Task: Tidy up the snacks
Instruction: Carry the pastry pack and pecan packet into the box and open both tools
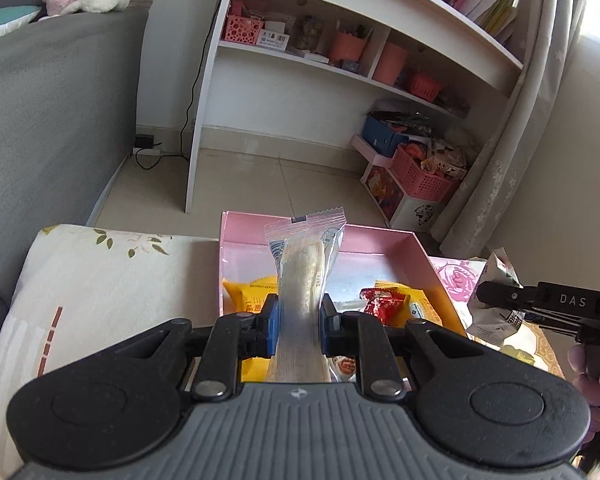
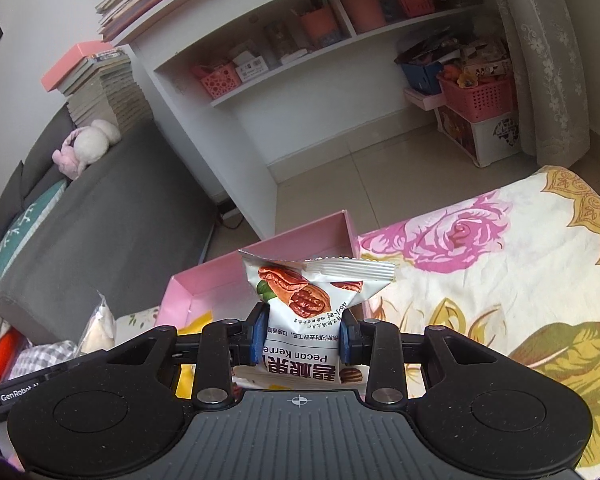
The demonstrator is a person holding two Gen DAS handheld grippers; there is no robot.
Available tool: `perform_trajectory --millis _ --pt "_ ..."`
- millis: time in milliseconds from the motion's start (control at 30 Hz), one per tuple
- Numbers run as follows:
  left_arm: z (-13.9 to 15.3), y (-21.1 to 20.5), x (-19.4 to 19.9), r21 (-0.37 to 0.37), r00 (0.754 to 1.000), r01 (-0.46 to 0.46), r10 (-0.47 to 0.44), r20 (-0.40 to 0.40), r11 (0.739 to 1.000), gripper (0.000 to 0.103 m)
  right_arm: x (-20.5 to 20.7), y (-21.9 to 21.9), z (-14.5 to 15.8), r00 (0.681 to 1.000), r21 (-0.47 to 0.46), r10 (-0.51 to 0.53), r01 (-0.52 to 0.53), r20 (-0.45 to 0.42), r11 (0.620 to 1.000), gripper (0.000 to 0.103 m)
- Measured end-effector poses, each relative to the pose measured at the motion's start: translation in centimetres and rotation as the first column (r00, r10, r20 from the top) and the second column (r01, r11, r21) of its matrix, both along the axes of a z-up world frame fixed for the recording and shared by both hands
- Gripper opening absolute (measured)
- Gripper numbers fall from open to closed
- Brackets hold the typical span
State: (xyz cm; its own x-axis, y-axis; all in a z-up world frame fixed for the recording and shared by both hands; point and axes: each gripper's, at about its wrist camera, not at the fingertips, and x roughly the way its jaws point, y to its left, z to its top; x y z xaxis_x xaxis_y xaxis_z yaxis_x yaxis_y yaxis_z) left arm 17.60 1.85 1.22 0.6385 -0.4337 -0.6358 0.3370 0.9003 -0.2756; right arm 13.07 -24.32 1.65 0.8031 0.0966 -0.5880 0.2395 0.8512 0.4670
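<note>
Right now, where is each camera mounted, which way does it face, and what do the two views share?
Left wrist: sits on the left gripper, facing forward over the pink box; its fingers clamp a clear snack packet.
Right wrist: sits on the right gripper, facing the white shelf; its fingers clamp a pecan kernel packet.
Shared: pink box, shelf, grey sofa.

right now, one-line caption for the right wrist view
Right gripper shut on a pecan kernel packet, in front of the open pink box on a floral bedsheet.
</note>
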Motion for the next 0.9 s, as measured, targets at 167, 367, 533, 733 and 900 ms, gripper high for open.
perform_trajectory --millis 167,367,533,733,900 --pt "-0.6 -1.5 1.3 0.024 1.000 0.019 -0.019 -0.001 1.000 0.017 2.4 -0.2 -0.5 1.000 0.006 0.006 -0.007 0.015 1.000 0.033" --pt "-1.7 -3.2 3.4 0.025 1.000 0.014 -0.014 -0.003 1.000 0.017 5.9 -0.3 -1.4 1.000 -0.003 0.016 -0.016 0.017 1.000 0.033" --pt "-2.9 -4.4 4.8 0.029 1.000 0.013 -0.013 -0.003 0.999 0.017 8.2 -0.3 -2.3 0.999 -0.004 0.040 -0.040 0.024 0.999 0.034" --pt "-4.3 -5.7 5.8 0.108 1.000 0.005 -0.005 -0.001 0.994 0.017 10.7 0.2 -3.5 0.998 -0.048 0.064 -0.064 0.001 0.997 0.034" --pt "-4.9 -6.0 7.2 0.142 0.999 0.023 -0.017 -0.047 0.990 0.018 11.9 0.8 -4.7 0.993 -0.080 0.081 -0.088 -0.086 0.993 0.034"
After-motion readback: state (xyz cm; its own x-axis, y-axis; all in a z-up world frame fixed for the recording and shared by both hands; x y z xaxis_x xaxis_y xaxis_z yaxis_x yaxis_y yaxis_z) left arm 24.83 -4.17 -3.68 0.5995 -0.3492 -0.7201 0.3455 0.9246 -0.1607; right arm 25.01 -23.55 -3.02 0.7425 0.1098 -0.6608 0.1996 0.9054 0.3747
